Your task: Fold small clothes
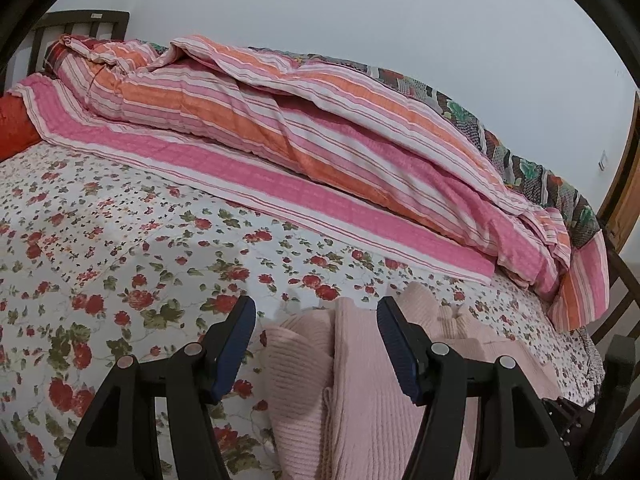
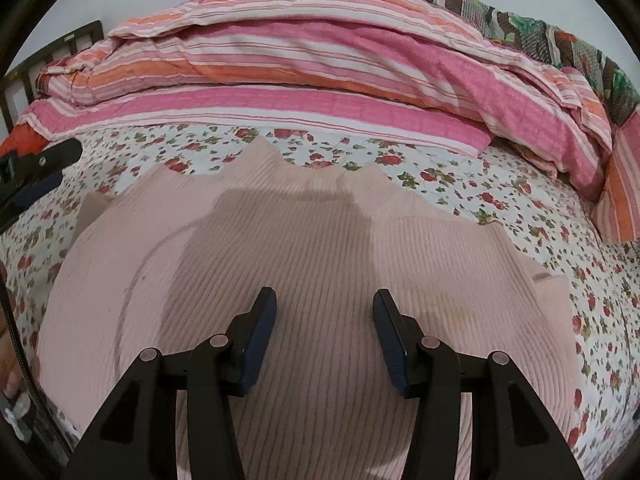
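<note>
A pale pink ribbed knit garment (image 2: pixel 304 240) lies spread on the floral bedsheet (image 2: pixel 520 208). My right gripper (image 2: pixel 324 316) hovers over its middle, open, with nothing between its blue-padded fingers. In the left wrist view the same pink garment (image 1: pixel 352 380) lies folded in ridges under my left gripper (image 1: pixel 316 322), which is open above the cloth's left edge without pinching it. The left gripper (image 2: pixel 36 176) also shows at the left edge of the right wrist view.
A rolled striped pink and orange quilt (image 1: pixel 320 132) runs along the far side of the bed against a white wall. A dark headboard (image 1: pixel 80 28) stands at the far left. A wooden frame (image 1: pixel 624 184) is at the right. A red pillow (image 1: pixel 16 128) lies at the left.
</note>
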`<state>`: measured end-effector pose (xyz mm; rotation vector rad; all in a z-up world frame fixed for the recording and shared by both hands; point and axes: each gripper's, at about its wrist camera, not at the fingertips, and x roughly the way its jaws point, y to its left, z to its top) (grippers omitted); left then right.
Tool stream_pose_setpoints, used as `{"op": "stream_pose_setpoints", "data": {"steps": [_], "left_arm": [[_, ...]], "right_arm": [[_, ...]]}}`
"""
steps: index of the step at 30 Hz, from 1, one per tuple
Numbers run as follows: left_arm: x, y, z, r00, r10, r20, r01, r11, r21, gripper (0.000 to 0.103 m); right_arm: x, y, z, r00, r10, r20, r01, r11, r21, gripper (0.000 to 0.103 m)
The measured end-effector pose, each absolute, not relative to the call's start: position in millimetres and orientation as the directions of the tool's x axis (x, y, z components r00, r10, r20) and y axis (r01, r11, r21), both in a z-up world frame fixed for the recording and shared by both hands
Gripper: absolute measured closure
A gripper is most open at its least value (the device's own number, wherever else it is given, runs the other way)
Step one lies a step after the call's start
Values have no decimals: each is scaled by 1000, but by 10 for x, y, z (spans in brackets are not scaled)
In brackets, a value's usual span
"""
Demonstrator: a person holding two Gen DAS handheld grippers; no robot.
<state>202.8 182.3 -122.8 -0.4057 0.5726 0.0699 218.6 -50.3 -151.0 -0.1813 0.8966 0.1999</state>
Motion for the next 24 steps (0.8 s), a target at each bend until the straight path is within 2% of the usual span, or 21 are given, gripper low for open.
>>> {"op": "stream_pose_setpoints", "data": {"steps": [16, 24], "left_arm": [[1998, 1871, -1242, 836, -64, -545, -163, 920, -358, 42], [1972, 1962, -1277, 833, -95, -544, -159, 902, -401, 42]], "right_arm": [[1727, -615, -1528, 649, 87, -756, -251, 962, -104, 54], [1525, -691, -1574, 667, 104, -738, -250, 964, -90, 54]]}}
